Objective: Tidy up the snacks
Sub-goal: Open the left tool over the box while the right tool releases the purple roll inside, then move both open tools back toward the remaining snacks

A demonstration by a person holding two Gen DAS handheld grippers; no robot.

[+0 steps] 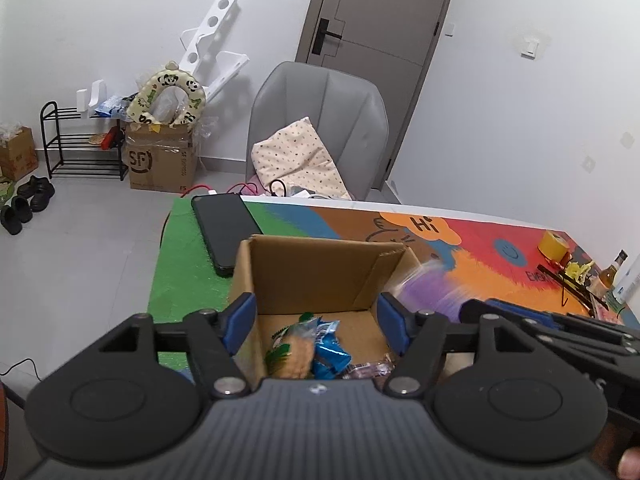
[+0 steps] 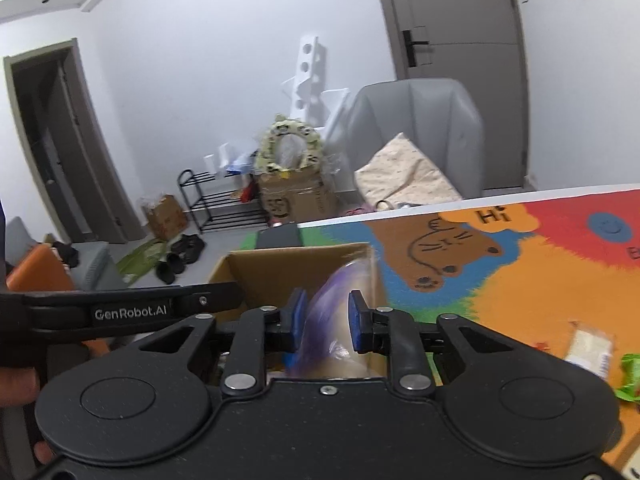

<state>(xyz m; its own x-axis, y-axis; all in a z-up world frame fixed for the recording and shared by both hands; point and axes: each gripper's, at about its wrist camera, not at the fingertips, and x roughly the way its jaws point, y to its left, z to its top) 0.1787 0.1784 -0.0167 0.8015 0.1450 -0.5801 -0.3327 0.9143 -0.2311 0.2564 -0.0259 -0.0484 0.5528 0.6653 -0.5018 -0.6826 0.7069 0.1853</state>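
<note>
An open cardboard box (image 1: 320, 272) stands on the colourful table mat. Inside it lie a green biscuit packet (image 1: 292, 348), a blue packet (image 1: 330, 350) and a purplish wrapped snack (image 1: 370, 370). My left gripper (image 1: 316, 312) hovers over the box, open, with nothing between its fingers. In the right wrist view my right gripper (image 2: 326, 312) is shut on a purple and clear snack packet (image 2: 332, 320), held at the box's (image 2: 296, 268) right wall. The same packet (image 1: 424, 280) shows blurred in the left wrist view, beside the box's right wall.
A black phone (image 1: 224, 228) lies left of the box on the mat (image 1: 480, 264). A white packet (image 2: 590, 348) and a green packet (image 2: 632, 376) lie on the mat at right. A yellow tape roll (image 1: 554, 244) and a bottle (image 1: 612, 272) stand far right. A grey chair (image 1: 320, 120) stands behind the table.
</note>
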